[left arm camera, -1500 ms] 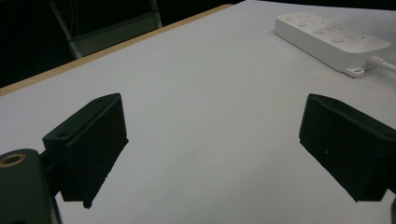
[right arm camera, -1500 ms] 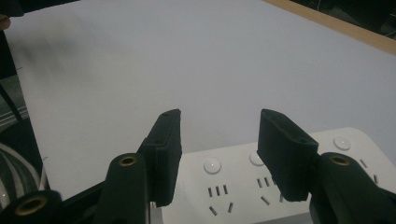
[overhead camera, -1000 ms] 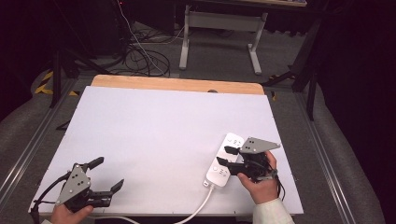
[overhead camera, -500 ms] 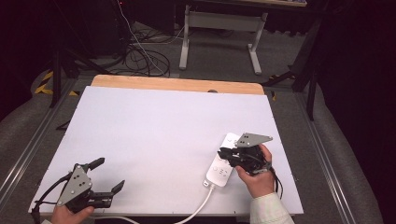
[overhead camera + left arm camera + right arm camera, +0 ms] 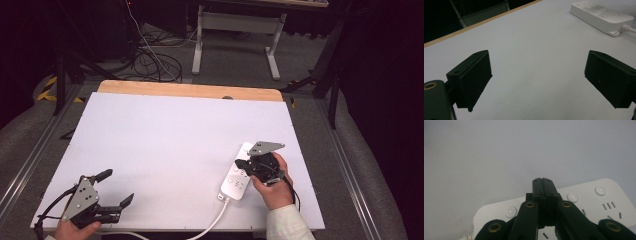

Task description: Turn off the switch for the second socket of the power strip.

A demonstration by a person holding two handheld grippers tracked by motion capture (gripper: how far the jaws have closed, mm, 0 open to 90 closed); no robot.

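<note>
Right gripper clenched empty, jaws just closed w/ nothing between; tips over white power strip, right below it. Strip: rigid, light, smooth plastic, may skid; pinch across long sides. Left gripper released, well apart.

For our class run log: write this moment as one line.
right hand-held gripper: shut, empty, over power strip | left hand-held gripper: open, empty | table

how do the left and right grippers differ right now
The left gripper has its jaws wide apart; the right gripper has them pressed together with nothing between. The left sits at the table's near left corner, far from the power strip; the right is over the strip's buttons. Both are black and hand-held.
</note>
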